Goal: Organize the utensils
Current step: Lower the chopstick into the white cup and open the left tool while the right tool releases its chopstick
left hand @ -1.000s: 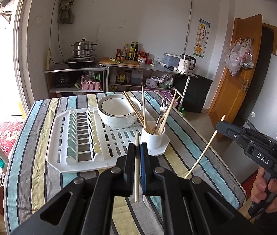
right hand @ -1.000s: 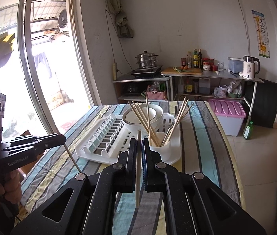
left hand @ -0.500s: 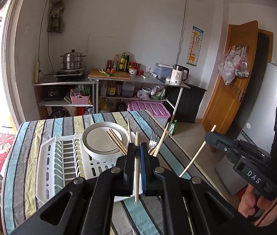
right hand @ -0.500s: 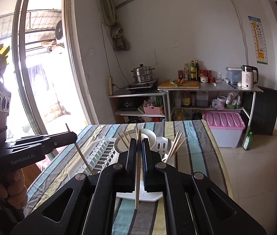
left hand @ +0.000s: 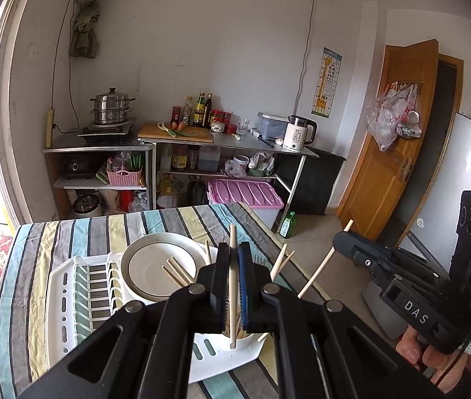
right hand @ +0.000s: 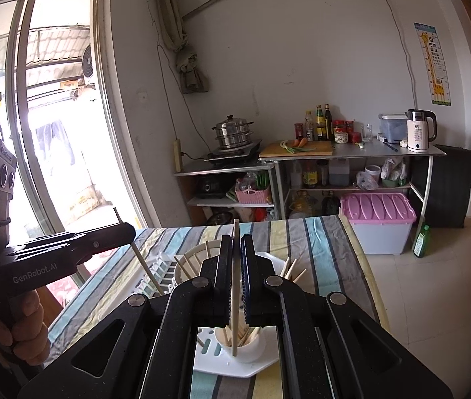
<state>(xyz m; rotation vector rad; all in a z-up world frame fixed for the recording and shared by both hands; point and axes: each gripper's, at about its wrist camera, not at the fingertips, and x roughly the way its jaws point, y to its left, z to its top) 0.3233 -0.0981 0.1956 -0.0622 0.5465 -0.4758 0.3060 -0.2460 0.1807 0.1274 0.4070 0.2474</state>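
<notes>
My left gripper [left hand: 234,252] is shut on a wooden chopstick [left hand: 232,299] held upright, its lower tip over the white utensil cup [left hand: 238,340]. My right gripper [right hand: 234,249] is shut on another wooden chopstick [right hand: 234,326], also upright, its tip over the same cup [right hand: 247,349], which holds several chopsticks. The right gripper also shows at the right of the left wrist view [left hand: 343,236]. The left gripper also shows at the left of the right wrist view [right hand: 125,229]. The cup stands on a white drying rack [left hand: 69,299].
White bowls [left hand: 159,269] sit stacked in the rack on a striped tablecloth [left hand: 16,282]. Behind the table are metal shelves with a steamer pot [left hand: 111,106], bottles, a kettle [left hand: 298,134] and a pink-lidded bin [left hand: 245,193]. A wooden door [left hand: 392,153] is to the right.
Both grippers have risen and moved in over the cup, each still holding its chopstick. The chopstick tips now hang just above the cup's mouth.
</notes>
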